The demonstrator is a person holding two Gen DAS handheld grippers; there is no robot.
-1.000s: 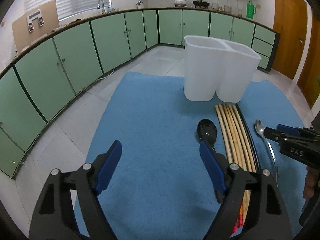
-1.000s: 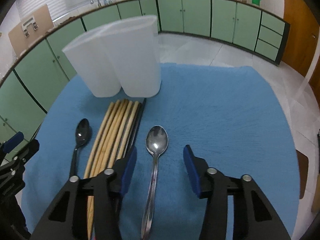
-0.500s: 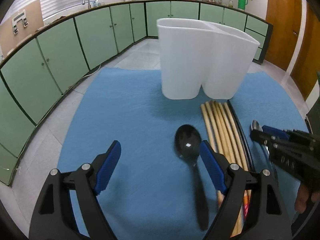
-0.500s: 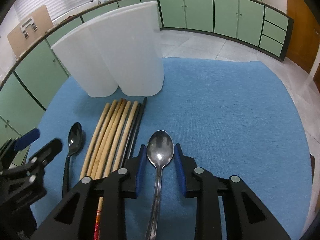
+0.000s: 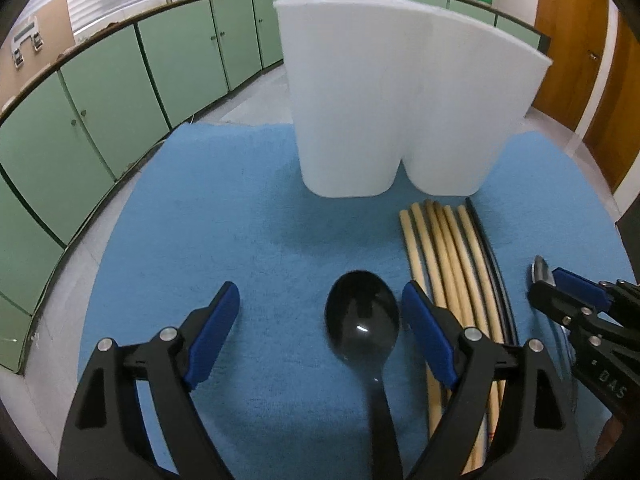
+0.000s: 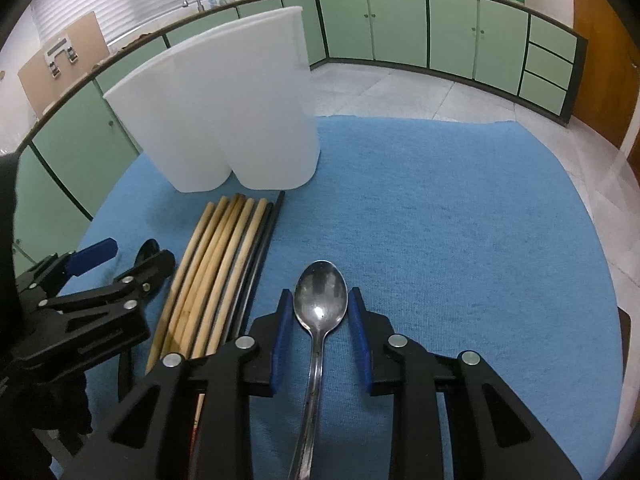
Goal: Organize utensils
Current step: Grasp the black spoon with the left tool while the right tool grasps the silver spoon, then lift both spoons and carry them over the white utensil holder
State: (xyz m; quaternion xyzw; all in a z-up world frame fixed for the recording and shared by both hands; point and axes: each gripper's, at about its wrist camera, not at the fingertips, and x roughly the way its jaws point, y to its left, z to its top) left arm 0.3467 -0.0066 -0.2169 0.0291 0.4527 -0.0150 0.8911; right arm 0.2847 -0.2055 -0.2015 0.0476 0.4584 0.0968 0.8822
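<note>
The left claw (image 5: pixel 320 320), black with blue pads, sits at the bottom of the left wrist view. Its two fingers are spread wide apart and it holds nothing. A shiny black plastic spoon (image 5: pixel 363 324) lies on the blue towel (image 5: pixel 224 216) between the fingers, close to the right-hand pad; I cannot tell if they touch.

The right claw (image 6: pixel 320 332) fills the bottom middle of the right wrist view. Its fingers are pulled in close, one blue pad on each side of the bowl of a silver metal spoon (image 6: pixel 321 305). A small gap shows on each side of the bowl. I cannot tell if the claw grips the handle lower down. The spoon's handle runs down to the bottom edge of the frame.

A row of light wooden chopsticks (image 6: pixel 218 264) lies to the left of the silver spoon, with thin black chopsticks (image 6: pixel 267 236) on its right side. Their tips point at a tall white plastic holder with two cups (image 6: pixel 228 112), which stands upright in the upper left of this view, near the tips. In the left wrist view the holder (image 5: pixel 400 96) is in the upper middle.

Green cupboards (image 6: pixel 400 28) run along the back.
</note>
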